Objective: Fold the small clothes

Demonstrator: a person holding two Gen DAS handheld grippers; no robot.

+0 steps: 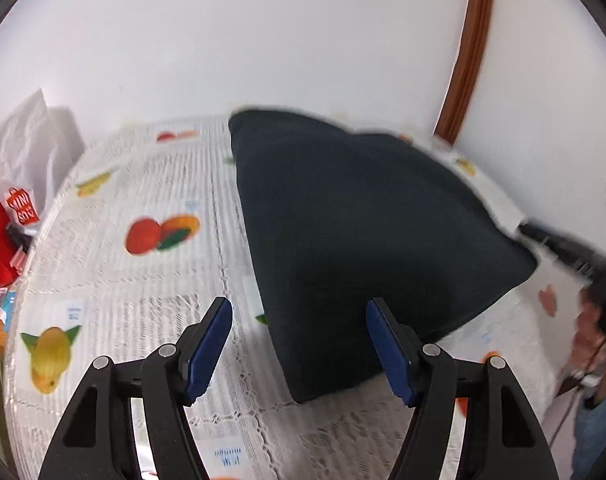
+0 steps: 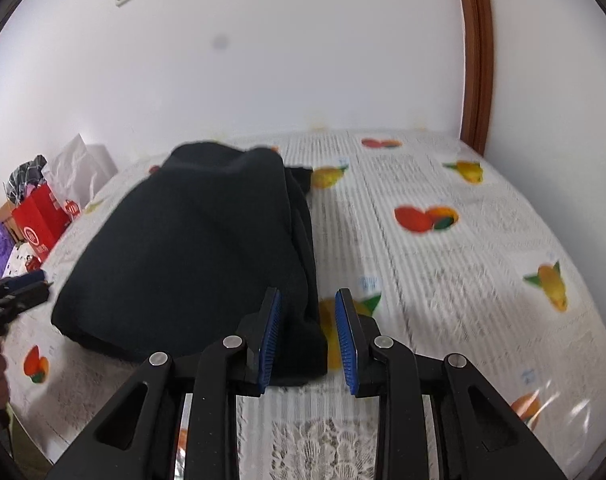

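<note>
Item: one dark navy garment (image 1: 367, 240), knit-looking, lying folded into a thick bundle on a surface covered by a white lace-pattern tablecloth with fruit prints (image 1: 151, 264); it fills the centre of the left wrist view and the centre-left of the right wrist view (image 2: 199, 264). Layered edges show along its right side in the right wrist view, so at least one fold appears made. Left tool (image 1: 299, 344): one, fingers wide apart, holding nothing, poised just before the near corner of the bundle. Right tool (image 2: 309, 338): one, fingers apart with a narrower gap, holding nothing, the near right corner of the garment lying between or just beyond its blue pads (image 2: 271, 340); contact cannot be told. Step in hand, by judgement: taking the near edge for a further fold or squaring the bundle. To do it well, each tool should pinch all layers at a corner together, lift both corners evenly, and lay the edge down aligned so the stack does not slip. Also present, at the left of both views: one red Miniso bag (image 1: 21, 206), one red carton (image 2: 39, 226), assorted clutter too blurred to count.
</note>
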